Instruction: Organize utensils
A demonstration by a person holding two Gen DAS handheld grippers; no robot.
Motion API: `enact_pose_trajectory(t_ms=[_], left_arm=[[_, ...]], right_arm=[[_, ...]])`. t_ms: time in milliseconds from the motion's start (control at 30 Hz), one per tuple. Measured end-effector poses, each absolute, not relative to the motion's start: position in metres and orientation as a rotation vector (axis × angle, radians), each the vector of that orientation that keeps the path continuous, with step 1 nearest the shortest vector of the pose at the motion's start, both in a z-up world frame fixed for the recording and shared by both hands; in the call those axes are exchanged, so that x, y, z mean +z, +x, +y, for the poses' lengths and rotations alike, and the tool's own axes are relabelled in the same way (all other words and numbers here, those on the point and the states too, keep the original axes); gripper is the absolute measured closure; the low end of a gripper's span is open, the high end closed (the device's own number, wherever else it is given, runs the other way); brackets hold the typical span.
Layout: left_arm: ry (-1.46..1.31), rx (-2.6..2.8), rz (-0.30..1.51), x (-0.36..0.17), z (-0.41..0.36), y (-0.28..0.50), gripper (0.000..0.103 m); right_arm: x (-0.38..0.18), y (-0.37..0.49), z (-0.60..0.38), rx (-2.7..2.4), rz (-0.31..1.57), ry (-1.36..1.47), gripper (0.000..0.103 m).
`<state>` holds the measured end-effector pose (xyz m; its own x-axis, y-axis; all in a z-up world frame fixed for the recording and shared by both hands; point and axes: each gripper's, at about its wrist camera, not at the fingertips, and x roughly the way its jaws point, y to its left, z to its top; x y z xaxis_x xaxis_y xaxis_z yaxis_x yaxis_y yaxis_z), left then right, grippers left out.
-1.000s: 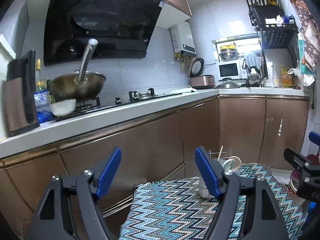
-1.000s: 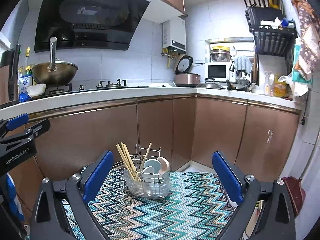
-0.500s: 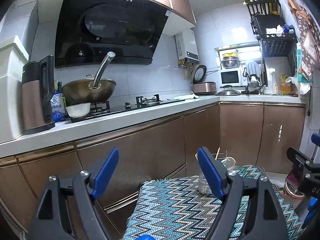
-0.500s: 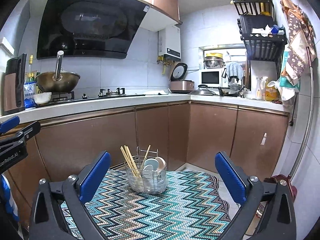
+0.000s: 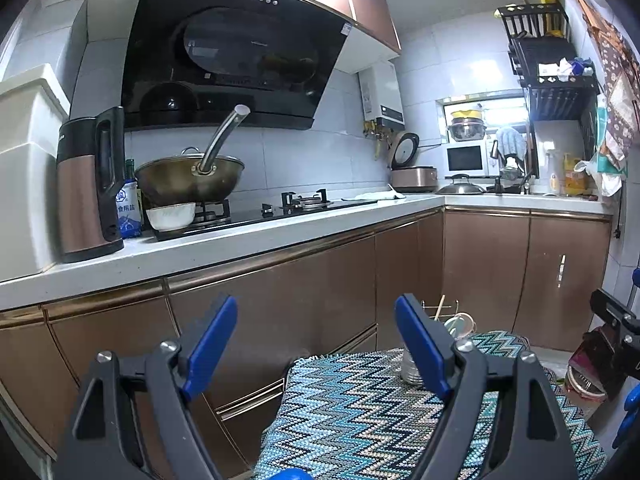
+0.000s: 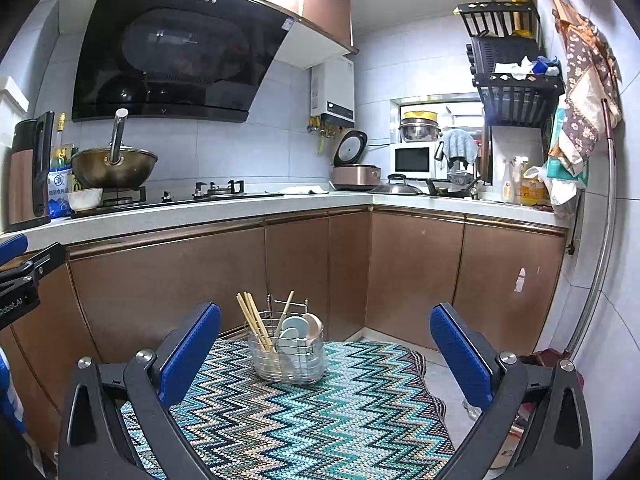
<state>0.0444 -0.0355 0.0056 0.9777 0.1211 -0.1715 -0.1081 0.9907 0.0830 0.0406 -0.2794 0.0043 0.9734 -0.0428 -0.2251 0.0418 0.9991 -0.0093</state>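
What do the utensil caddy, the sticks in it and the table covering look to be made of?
Caddy: shiny metal wire, see-through grid. Chopsticks: pale wood or bamboo, matte tan. Table cover: woven or knitted fabric, zigzag stitch texture.

Teal, blue and cream zigzags cover the cloth (image 6: 304,420); cabinets (image 6: 412,276) are coppery brown.

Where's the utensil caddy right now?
In the right wrist view the wire caddy stands on the zigzag mat's far end, centred ahead between the open right gripper's fingers.

A zigzag-patterned cloth (image 6: 304,420) covers the table, with a wire utensil caddy (image 6: 289,360) standing on it
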Motion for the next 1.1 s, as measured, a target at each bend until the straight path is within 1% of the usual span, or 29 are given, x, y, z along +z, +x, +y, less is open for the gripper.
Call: enact_pose_trajectory(t_ms=[1100], left_arm=[[0.081, 0.189, 0.175, 0.002, -0.024, 0.040, 0.022]], right_arm=[[-0.001, 0.037, -0.297, -0.116, 0.232, 0.013, 0.000]])
